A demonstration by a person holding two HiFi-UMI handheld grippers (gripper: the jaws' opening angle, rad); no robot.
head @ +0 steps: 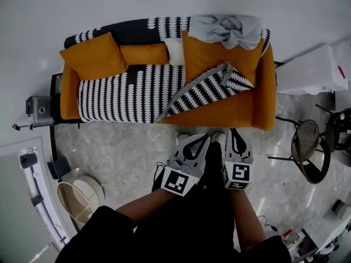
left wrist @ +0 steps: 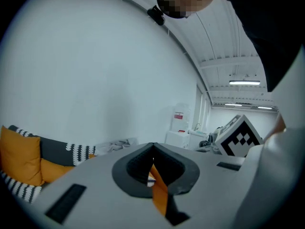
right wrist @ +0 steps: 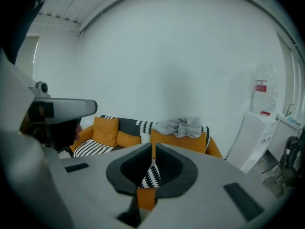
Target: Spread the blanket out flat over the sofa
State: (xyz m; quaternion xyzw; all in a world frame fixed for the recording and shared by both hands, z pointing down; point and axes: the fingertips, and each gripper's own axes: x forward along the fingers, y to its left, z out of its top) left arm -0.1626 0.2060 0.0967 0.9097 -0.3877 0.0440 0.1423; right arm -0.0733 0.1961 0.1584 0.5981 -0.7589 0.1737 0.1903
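Observation:
An orange sofa stands against the wall at the top of the head view. A black-and-white patterned blanket covers its left seat and backrest, and the blanket's right corner is folded back, baring orange seat. A crumpled grey blanket lies on the backrest at the right and also shows in the right gripper view. My left gripper and right gripper hang side by side over the floor in front of the sofa. Both are shut with nothing in them, and neither touches any cloth.
Orange cushions and a white one lean on the backrest. A white cabinet and a round wire chair stand at the right. A boxy device sits left of the sofa, a white basket lower left.

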